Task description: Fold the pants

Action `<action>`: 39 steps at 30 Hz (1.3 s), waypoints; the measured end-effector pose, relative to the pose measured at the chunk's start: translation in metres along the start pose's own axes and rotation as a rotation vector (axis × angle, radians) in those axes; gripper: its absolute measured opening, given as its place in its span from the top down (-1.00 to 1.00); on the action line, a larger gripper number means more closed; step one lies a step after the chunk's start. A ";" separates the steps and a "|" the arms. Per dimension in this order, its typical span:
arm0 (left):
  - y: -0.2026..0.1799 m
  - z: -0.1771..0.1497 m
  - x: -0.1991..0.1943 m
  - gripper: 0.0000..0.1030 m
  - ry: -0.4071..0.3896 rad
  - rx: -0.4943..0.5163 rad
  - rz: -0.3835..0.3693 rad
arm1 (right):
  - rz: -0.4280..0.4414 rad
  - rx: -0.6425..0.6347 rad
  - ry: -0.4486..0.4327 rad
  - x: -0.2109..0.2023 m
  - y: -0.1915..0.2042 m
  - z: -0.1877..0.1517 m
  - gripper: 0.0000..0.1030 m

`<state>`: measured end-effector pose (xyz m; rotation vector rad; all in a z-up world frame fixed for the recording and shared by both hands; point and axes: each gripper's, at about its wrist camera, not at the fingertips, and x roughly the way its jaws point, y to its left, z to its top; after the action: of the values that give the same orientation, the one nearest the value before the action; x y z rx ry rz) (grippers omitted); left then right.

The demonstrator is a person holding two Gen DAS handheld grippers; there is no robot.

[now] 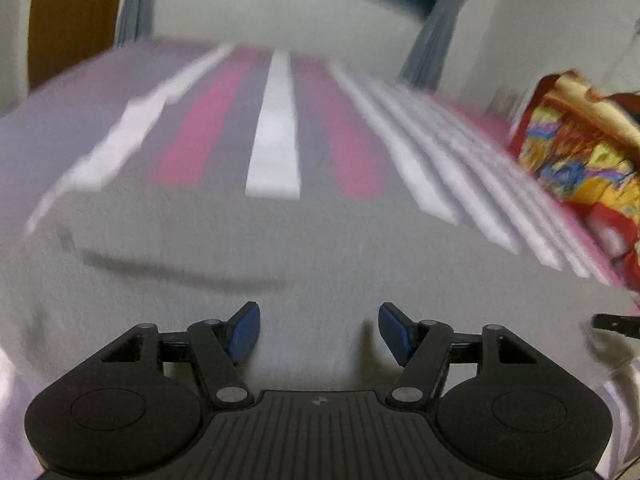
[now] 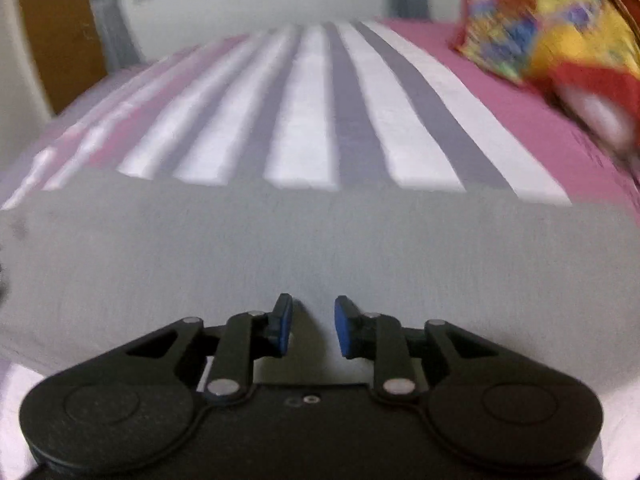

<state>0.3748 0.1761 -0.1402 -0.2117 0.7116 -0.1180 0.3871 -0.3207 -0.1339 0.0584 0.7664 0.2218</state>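
Light grey pants [image 1: 280,248] lie flat on a striped bed and fill the near half of both views; they also show in the right wrist view [image 2: 320,240]. A crease runs across the cloth at the left [image 1: 180,272]. My left gripper [image 1: 319,330] is open wide, its blue pads just above the grey cloth, holding nothing. My right gripper [image 2: 313,326] is open with a narrower gap, also over the grey cloth and empty. A dark tip of the right gripper shows at the left view's right edge [image 1: 616,326]. Both views are motion-blurred.
The bedsheet [image 2: 312,120] has pink, white and grey stripes beyond the pants. A colourful red and yellow pillow [image 1: 580,152] lies at the right of the bed, also in the right wrist view [image 2: 560,40]. Wall, grey curtains and a brown door [image 1: 72,16] stand behind.
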 end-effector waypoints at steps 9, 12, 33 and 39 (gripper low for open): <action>0.030 0.018 0.055 -0.28 0.151 -0.023 0.070 | 0.130 -0.171 0.151 0.102 0.116 0.042 0.39; 0.024 0.032 0.037 -0.27 0.040 0.018 0.044 | 0.220 -0.153 0.073 0.100 0.137 0.067 0.40; 0.057 -0.011 0.027 -0.29 0.087 0.001 0.115 | 0.038 0.223 -0.001 0.035 -0.089 0.029 0.45; 0.040 -0.008 0.008 -0.29 0.076 0.010 0.160 | -0.138 0.502 -0.040 -0.034 -0.204 0.005 0.60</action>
<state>0.3767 0.2123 -0.1608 -0.1403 0.8002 0.0228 0.4030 -0.5273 -0.1341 0.4815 0.7679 -0.1072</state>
